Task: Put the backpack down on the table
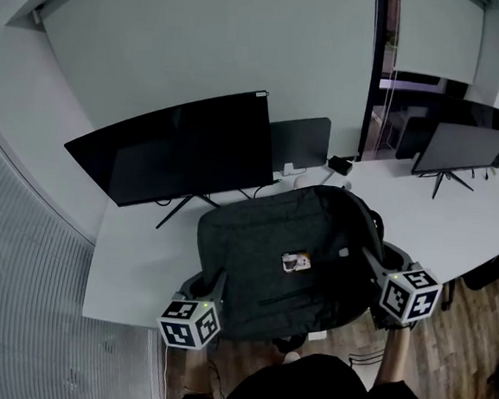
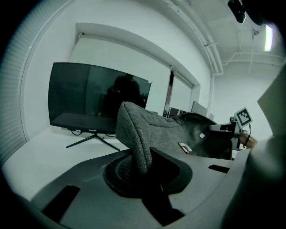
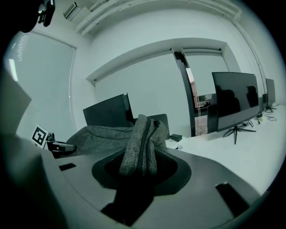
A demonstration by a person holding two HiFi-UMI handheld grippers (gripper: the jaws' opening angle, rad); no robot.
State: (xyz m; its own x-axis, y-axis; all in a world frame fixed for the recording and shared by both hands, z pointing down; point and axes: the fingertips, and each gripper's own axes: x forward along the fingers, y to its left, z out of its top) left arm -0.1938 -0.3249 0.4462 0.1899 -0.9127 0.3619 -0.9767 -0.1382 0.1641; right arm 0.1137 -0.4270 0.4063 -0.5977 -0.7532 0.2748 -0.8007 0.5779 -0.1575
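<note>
Dark backpack [image 1: 278,266] at table [image 1: 131,262] edge, left tongs [image 2: 137,164] and right tongs [image 3: 139,164] gripping its fabric
</note>
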